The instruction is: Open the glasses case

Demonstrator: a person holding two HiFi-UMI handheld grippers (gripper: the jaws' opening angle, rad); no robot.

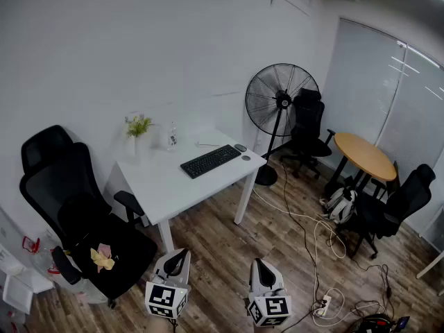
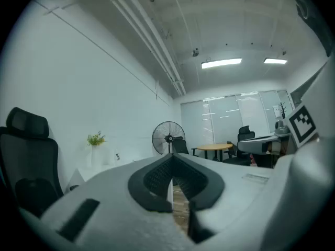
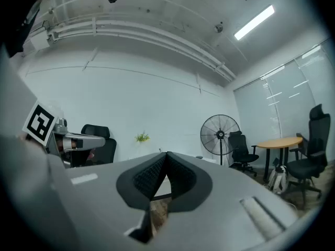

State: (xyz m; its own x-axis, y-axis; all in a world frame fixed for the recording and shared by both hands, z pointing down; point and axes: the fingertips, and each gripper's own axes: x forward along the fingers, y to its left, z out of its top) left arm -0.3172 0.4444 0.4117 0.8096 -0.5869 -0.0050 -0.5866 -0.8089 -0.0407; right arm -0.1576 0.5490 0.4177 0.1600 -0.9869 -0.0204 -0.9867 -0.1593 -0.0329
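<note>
Head view: left gripper [image 1: 177,254] is at 7 o'clock on the bottom edge and right gripper [image 1: 259,262] at 5 o'clock. Both are over the wood floor [image 1: 222,241], well apart from the white desk [image 1: 166,189] at picture centre. Each points level toward the room.

Left gripper view: the jaws are fully together with pads meeting at the tip, nothing between them. Right gripper view: same, jaws pressed together and empty.

Glasses case: cannot be told apart in any view. On the desk lies a black keyboard [image 1: 210,161]. At its 2 o'clock end is a small dark oval item [image 1: 240,147], with a smaller one [image 1: 245,158] just beside it. Both are too small to name.

At the desk's 11 o'clock corner stands a plant in a white vase [image 1: 137,129], with a clear bottle [image 1: 172,137] near it.

A black office chair [image 1: 73,210] stands at the desk's 8 o'clock, touching or nearly touching its edge. A crumpled yellowish and pink thing [image 1: 103,257] lies on its seat.

A black pedestal fan [image 1: 281,99] stands at the desk's 2 o'clock, with another black chair [image 1: 308,127] just behind it.

A round wooden table [image 1: 364,157] is at 3 o'clock of the picture. A black chair [image 1: 399,203] and a light backpack [image 1: 341,204] are beside it.

White cables [image 1: 312,231] run over the floor to a power strip [image 1: 325,304] at 4 o'clock.
</note>
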